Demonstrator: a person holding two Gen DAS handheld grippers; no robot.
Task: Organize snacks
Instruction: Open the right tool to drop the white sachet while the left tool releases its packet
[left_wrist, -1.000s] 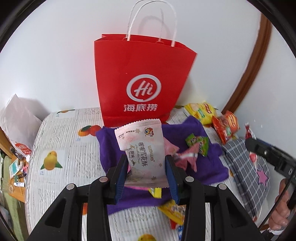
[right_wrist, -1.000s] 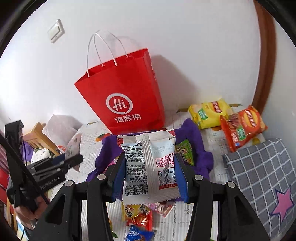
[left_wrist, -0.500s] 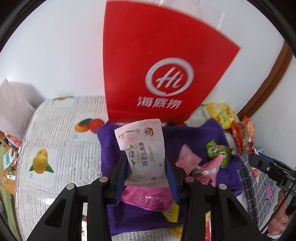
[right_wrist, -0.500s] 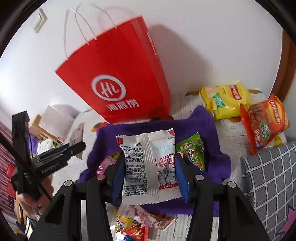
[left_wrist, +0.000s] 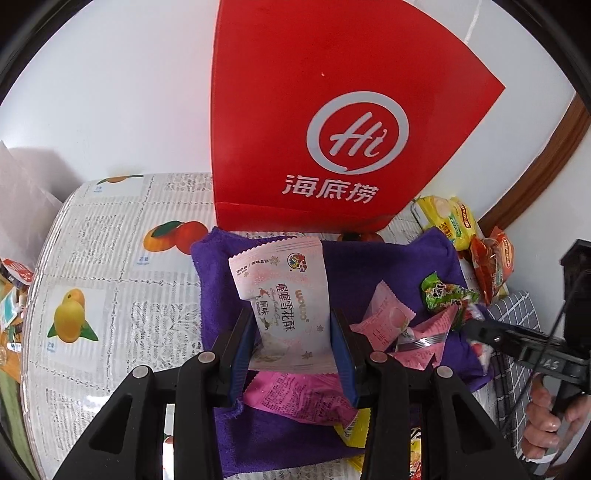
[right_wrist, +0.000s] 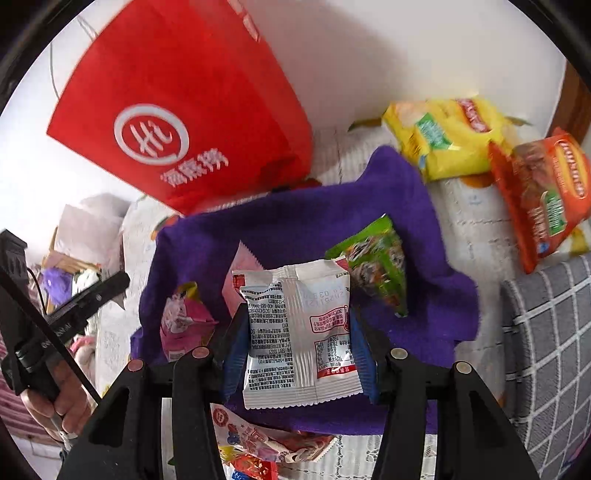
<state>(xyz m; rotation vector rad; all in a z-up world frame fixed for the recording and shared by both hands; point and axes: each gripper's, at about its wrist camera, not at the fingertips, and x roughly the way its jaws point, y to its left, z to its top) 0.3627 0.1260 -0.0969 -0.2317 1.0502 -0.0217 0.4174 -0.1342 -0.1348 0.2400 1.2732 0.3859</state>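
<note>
Background surfaces around the work area

White lace tablecloth with fruit prints (left_wrist: 110, 295); grey checked fabric with star motif (right_wrist: 550, 332); plain white wall (left_wrist: 110, 92); brown wooden trim (left_wrist: 543, 158).

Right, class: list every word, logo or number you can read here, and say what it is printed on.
"Hi" and "海底捞": red bag.
"喔喔雪花酥", "原味": pale packet in the left tool.
Fine print on the white packet in the right tool: too small.
Chip bags: blurred.

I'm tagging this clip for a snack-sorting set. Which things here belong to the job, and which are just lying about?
Part of the job:
- white packet in the left tool
- white packet in the right tool
- purple cloth
- pink packets
- green packet
- red bag

Lying about:
- grey checked cushion
- fruit-print tablecloth
</note>
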